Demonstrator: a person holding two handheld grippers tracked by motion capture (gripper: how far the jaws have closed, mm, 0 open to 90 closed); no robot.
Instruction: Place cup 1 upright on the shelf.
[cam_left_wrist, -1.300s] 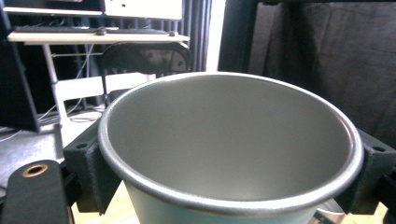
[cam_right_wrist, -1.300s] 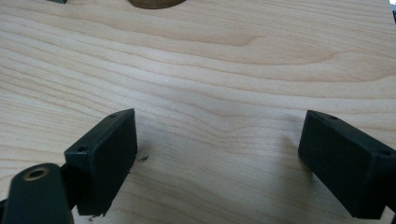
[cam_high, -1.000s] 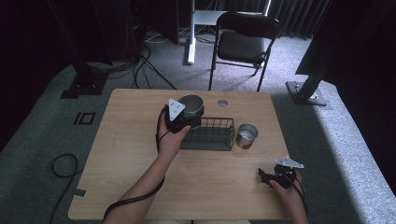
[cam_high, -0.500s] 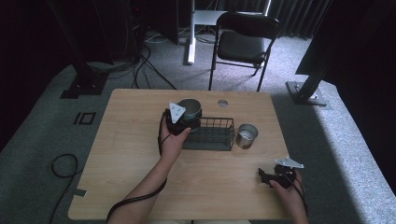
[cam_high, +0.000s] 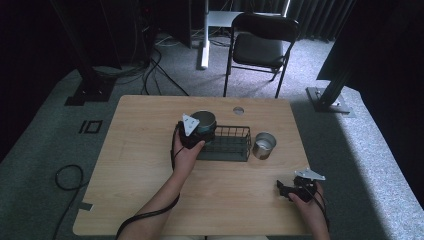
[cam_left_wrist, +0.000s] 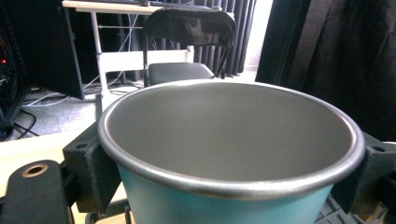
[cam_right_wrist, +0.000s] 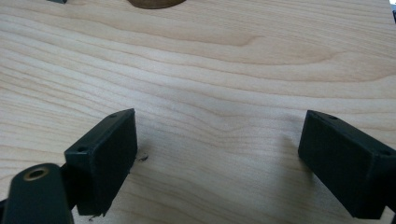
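A: Left arm pose?
B: Forearm extended across the counter (cam_high: 150, 150); left tongs (cam_high: 196, 134) pinching the teal cup (cam_left_wrist: 229, 154) over the wire basket (cam_high: 227, 145) left end.
A: Change since earlier?
B: Cup marginally shifted.
A: Orientation?
B: Axis vertical, mouth upward.
A: Right tongs (cam_high: 292, 190)?
B: Spread, resting on counter.

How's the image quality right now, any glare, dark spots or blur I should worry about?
High view: the room's edges are dark and daylight falls from the right, yet the table reads clearly. Left gripper view: bright window glare behind the chair; the teal cup is sharp. Right gripper view: evenly lit wood, claw pads slightly soft.
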